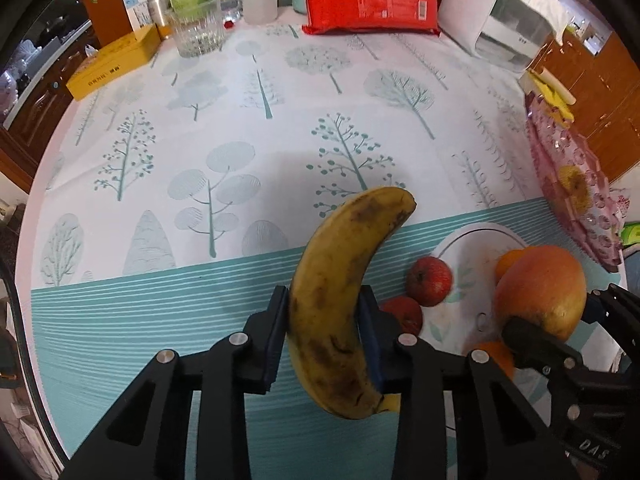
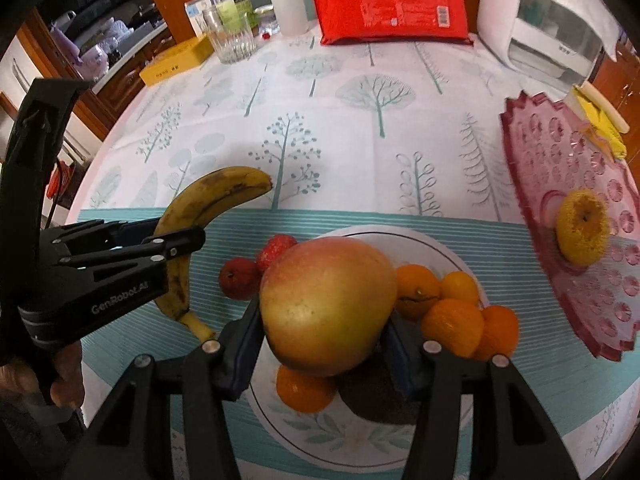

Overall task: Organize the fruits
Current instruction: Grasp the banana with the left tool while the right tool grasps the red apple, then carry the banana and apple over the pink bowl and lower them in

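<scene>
Fruits fill both our tools: at left, our left gripper [image 1: 323, 334] is clamped around a spotted banana [image 1: 344, 300], lifted over the teal-striped tablecloth [image 1: 140, 312]. To its right, our right gripper [image 2: 322, 344] grasps a mango [image 2: 328, 306] above the white plate [image 2: 448, 258] of oranges [image 2: 452, 326], two red apples [image 2: 240, 278] just left of it, and a pink glass tray [image 2: 568, 152] holds one yellow fruit [image 2: 582, 230] at far right.

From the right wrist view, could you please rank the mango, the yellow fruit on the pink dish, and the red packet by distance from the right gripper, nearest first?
1. Mango: clamped between the right gripper jaws, above the white plate.
2. Yellow fruit: to the right, on the pink glass dish.
3. Red packet: at the table's far edge.
</scene>
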{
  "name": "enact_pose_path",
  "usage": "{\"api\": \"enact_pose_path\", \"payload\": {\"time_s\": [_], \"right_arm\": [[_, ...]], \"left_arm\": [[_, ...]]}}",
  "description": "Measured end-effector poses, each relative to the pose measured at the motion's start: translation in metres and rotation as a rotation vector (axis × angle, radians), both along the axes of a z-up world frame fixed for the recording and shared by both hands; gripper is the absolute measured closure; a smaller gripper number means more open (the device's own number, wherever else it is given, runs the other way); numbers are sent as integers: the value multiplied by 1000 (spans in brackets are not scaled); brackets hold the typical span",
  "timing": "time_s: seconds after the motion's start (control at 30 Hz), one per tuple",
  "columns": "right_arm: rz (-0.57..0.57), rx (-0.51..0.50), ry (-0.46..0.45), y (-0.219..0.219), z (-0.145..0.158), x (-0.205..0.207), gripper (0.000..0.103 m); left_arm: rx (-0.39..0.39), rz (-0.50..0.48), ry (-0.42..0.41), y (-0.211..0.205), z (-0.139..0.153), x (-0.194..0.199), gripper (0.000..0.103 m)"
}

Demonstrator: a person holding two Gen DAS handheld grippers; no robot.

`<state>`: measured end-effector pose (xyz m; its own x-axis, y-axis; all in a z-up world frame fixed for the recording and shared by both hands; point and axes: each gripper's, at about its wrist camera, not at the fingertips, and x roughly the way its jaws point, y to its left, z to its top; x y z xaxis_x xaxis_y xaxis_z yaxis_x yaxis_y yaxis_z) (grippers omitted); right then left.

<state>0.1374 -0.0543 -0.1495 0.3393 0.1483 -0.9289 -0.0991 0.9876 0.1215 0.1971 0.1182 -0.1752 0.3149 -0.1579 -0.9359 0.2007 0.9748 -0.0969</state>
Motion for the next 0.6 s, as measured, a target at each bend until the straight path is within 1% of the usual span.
{"api": "enact_pose_path", "payload": {"time_s": [0.27,0.4,0.6], "right_arm": [[-34,15,-91,-16,41,-22,49],[-53,14,-125,-25,59,-34,49],[-76,5,-171,-45,78,-55,49]], "left_arm": [[-32,-31,-60,-9,43,-28,71],[-21,-63,-83,-23,62,-43,71],[-56,-111,-125,-47,88,-65,71]]}}
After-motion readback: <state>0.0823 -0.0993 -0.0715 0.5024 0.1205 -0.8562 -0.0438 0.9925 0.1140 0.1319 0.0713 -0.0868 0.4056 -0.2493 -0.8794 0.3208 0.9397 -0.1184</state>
